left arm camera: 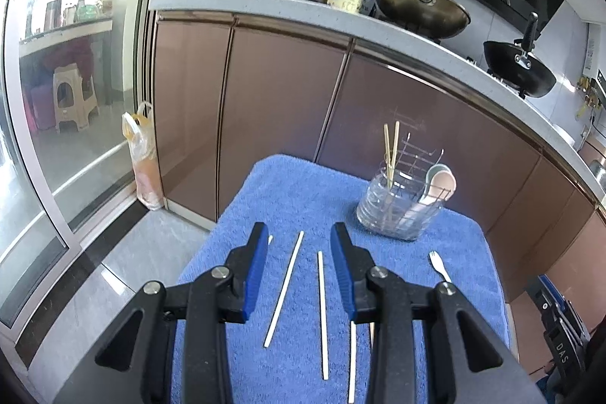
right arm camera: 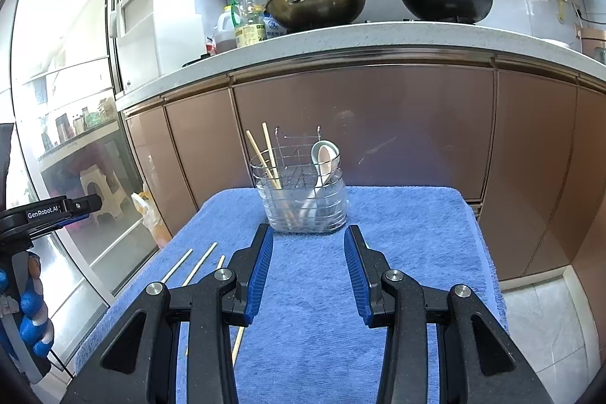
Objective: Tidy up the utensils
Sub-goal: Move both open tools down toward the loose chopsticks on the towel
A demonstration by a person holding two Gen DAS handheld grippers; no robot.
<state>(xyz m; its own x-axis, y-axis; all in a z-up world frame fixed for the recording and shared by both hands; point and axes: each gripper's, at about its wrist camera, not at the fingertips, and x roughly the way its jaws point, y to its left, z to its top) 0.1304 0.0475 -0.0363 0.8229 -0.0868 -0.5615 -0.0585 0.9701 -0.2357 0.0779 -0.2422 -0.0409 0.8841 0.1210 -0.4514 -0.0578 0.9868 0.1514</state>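
A wire utensil holder [left arm camera: 401, 207] [right arm camera: 303, 199] stands at the far side of a blue towel [left arm camera: 303, 199] [right arm camera: 397, 252]. It holds two chopsticks [left arm camera: 392, 154] [right arm camera: 265, 154] and spoons [left arm camera: 441, 182] [right arm camera: 325, 158]. Loose chopsticks [left arm camera: 284, 290] [right arm camera: 199, 264] lie on the towel. A white fork [left arm camera: 439, 265] lies to the right in the left wrist view. My left gripper [left arm camera: 299, 233] is open and empty above two loose chopsticks. My right gripper [right arm camera: 308, 233] is open and empty, just in front of the holder.
Brown cabinet doors [right arm camera: 360, 124] stand behind the towel. The counter above [right arm camera: 341, 36] carries two woks and oil bottles. A glass sliding door [left arm camera: 75, 101] is on the left, with a plastic bag [left arm camera: 142, 158] on the floor beside it.
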